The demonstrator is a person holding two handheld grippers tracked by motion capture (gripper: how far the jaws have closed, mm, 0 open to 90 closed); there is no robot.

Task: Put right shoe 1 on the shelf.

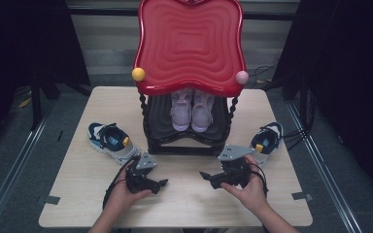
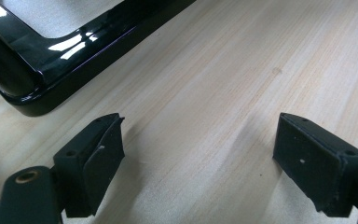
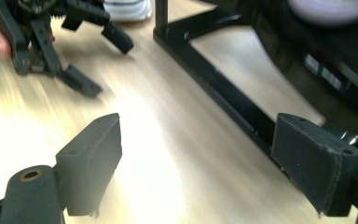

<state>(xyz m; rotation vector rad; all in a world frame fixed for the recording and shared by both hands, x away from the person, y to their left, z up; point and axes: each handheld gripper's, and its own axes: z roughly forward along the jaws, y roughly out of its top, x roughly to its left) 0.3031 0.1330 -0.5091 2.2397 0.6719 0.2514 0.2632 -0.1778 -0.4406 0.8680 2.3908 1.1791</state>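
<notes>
A navy and white sneaker [image 1: 110,141] lies on the wooden table [image 1: 184,204] left of a black rack [image 1: 187,141]. Its mate [image 1: 267,141] lies to the rack's right. A lilac pair of shoes [image 1: 192,110] stands on the rack's lower shelf. My left gripper [image 1: 161,183] rests low near the table's front, open, with bare wood between its fingers [image 2: 98,163]. My right gripper [image 1: 205,175] faces it, also open and holding nothing; one of its fingers [image 3: 314,163] is close to the rack's black base bar [image 3: 214,79]. The left gripper [image 3: 81,46] appears across the table in the right gripper view.
The rack carries a big red wavy top [image 1: 190,43] with a yellow knob [image 1: 138,74] and a pink knob [image 1: 242,77], overhanging the shelf. The rack's glossy base corner [image 2: 37,79] sits just beyond the left gripper. Cables [image 1: 298,133] trail off the table's right side.
</notes>
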